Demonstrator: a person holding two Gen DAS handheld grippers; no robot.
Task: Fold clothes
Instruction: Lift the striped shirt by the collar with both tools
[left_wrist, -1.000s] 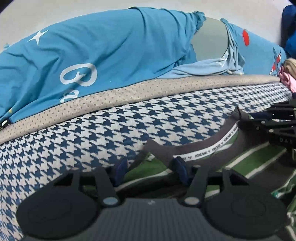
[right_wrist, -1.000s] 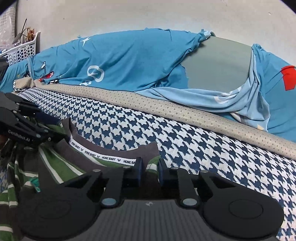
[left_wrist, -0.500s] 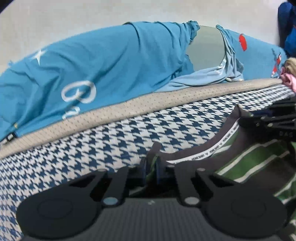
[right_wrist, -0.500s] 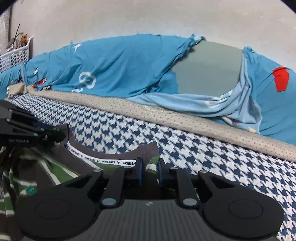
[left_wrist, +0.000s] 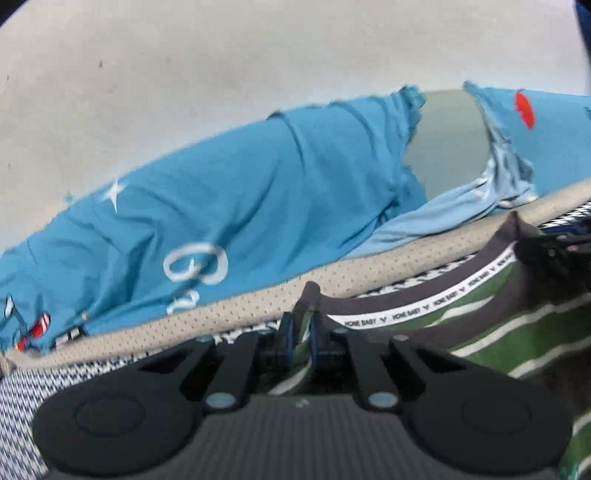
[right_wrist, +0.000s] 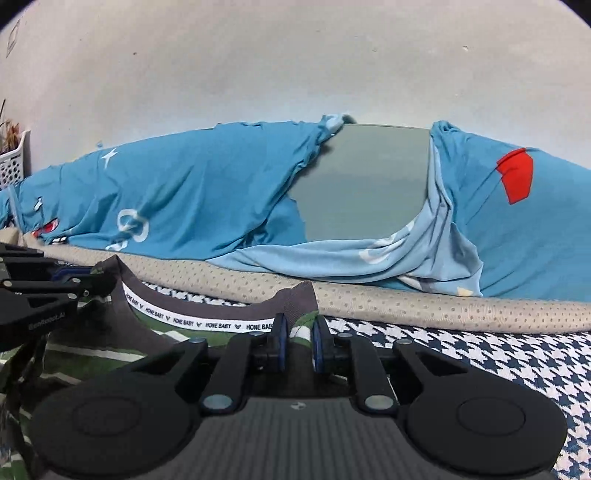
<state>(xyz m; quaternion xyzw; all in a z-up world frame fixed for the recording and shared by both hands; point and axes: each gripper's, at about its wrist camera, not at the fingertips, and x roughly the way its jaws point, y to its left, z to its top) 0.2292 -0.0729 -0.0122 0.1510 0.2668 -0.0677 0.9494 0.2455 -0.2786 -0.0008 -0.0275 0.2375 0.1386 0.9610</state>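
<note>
A green and white striped shirt (left_wrist: 498, 332) with a dark grey collar and a white "HONE BABY" neck tape hangs between my two grippers above the bed. My left gripper (left_wrist: 299, 334) is shut on the collar's left shoulder corner. My right gripper (right_wrist: 297, 341) is shut on the collar's right shoulder corner, and the shirt (right_wrist: 155, 328) stretches from it to the left. The left gripper (right_wrist: 40, 295) shows at the left edge of the right wrist view. The right gripper (left_wrist: 561, 243) shows at the right edge of the left wrist view. The shirt's lower part is out of sight.
The bed has a blue and white houndstooth cover (right_wrist: 480, 354) with a beige dotted border (right_wrist: 424, 299). A blue printed sheet (right_wrist: 192, 199) over a grey cushion (right_wrist: 365, 188) lies against the white wall. A white basket (right_wrist: 11, 162) stands at far left.
My left gripper closed on the collar corner. Both grippers then lifted the shirt off the bed, so the collar now sits higher against the beige border and the wall fills more of each view.
</note>
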